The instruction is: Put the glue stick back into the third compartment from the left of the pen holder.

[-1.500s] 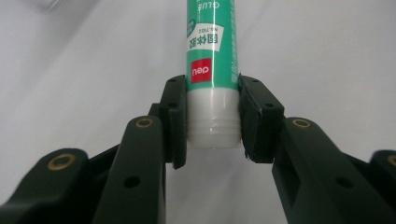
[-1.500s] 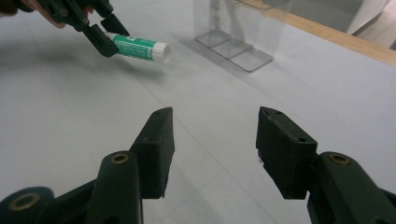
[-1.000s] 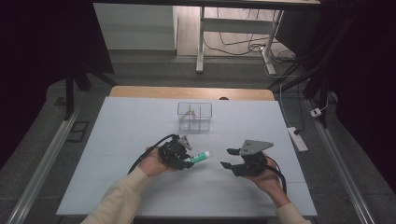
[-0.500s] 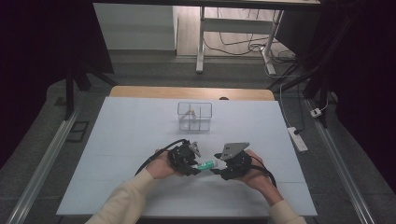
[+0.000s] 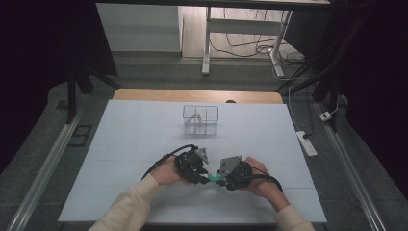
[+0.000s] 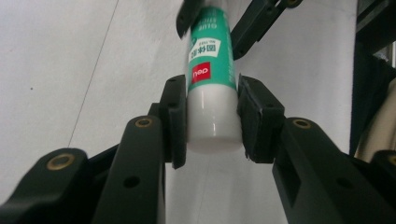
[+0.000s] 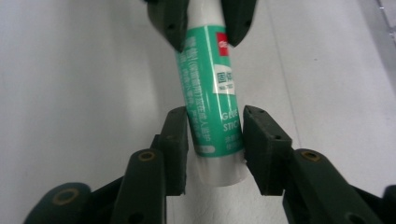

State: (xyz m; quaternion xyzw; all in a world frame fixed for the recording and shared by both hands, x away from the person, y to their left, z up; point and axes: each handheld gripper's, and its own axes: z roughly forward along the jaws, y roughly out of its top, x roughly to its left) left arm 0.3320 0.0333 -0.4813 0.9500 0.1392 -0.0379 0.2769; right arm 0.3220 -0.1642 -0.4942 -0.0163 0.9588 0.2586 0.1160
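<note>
A glue stick (image 5: 212, 179) with a green label is held level just above the white table (image 5: 144, 130), between my two grippers. My left gripper (image 5: 203, 174) is shut on its white end; in the left gripper view the pads (image 6: 176, 122) press both sides of the glue stick (image 6: 210, 60). My right gripper (image 5: 221, 181) faces it from the right. Its jaws have just been closing, and the pads (image 7: 177, 140) now touch the other end of the glue stick (image 7: 208, 70). Each gripper view shows the other gripper's jaws on the far end.
A clear plastic box (image 5: 200, 119) with compartments stands farther back at the table's middle, with a small object inside. A white power strip (image 5: 306, 143) lies on the floor off the right edge. Open white surface lies on both sides of the hands.
My right gripper moved left to the glue stick and its jaws closed onto the free end. The left gripper kept its hold and barely moved.
</note>
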